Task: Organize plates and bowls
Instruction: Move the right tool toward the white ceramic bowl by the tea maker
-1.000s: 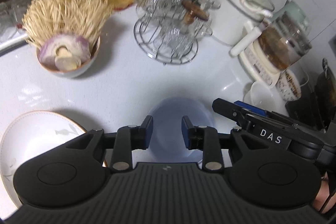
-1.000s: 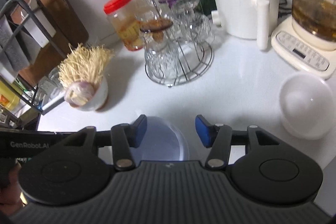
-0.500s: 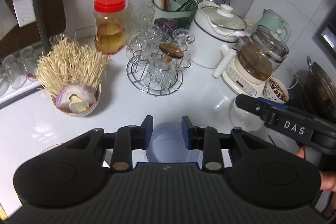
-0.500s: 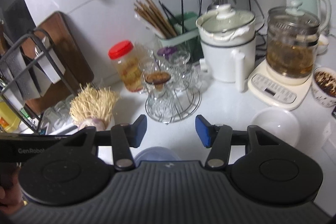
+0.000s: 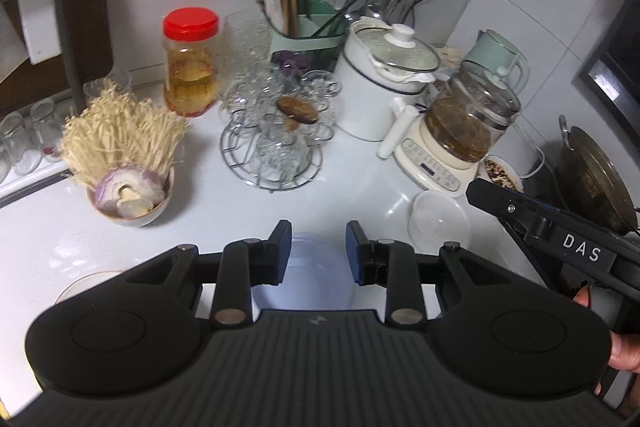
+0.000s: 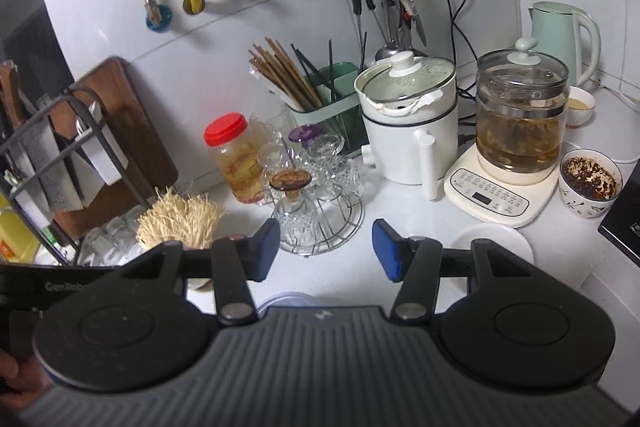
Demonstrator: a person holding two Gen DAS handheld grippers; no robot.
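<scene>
Pale blue plastic marks the bowl [image 5: 308,275] that sits on the white worktop [image 5: 352,183] near its front edge, directly below my left claw [image 5: 314,249]. Its fingers stand a moderate gap apart and grip nothing; the bowl lies beneath the gap, not between the pads, and appears empty. My right claw [image 6: 326,247] hangs higher with its blue pads wide apart, also empty; only a sliver of the bowl's rim [image 6: 288,297] shows under it. I judge both claws are raised clear so that I can choose the next piece to gather.

A clear lidlike dish [image 5: 439,221] rests upside down just right of the blue bowl, in front of the glass kettle [image 5: 468,119], which holds brown tea and stands on its cream base. A patterned plate's rim [image 5: 86,281] peeks out at the front-left edge, mostly hidden by my claw. A ceramic bowl [image 5: 132,195] toward the left edge holds enoki mushrooms and a cut onion, so I judge it is not free for stacking. A small patterned bowl [image 6: 590,185] of dark flakes sits at the right edge, another cup [image 6: 580,107] of pale liquid behind it.

At the back edge stand a red-lidded jar [image 5: 191,63] of amber liquid, a wire rack [image 5: 272,147] of glass cups, a green holder [image 6: 332,103] of chopsticks, and a lidded white pot [image 6: 410,123].
</scene>
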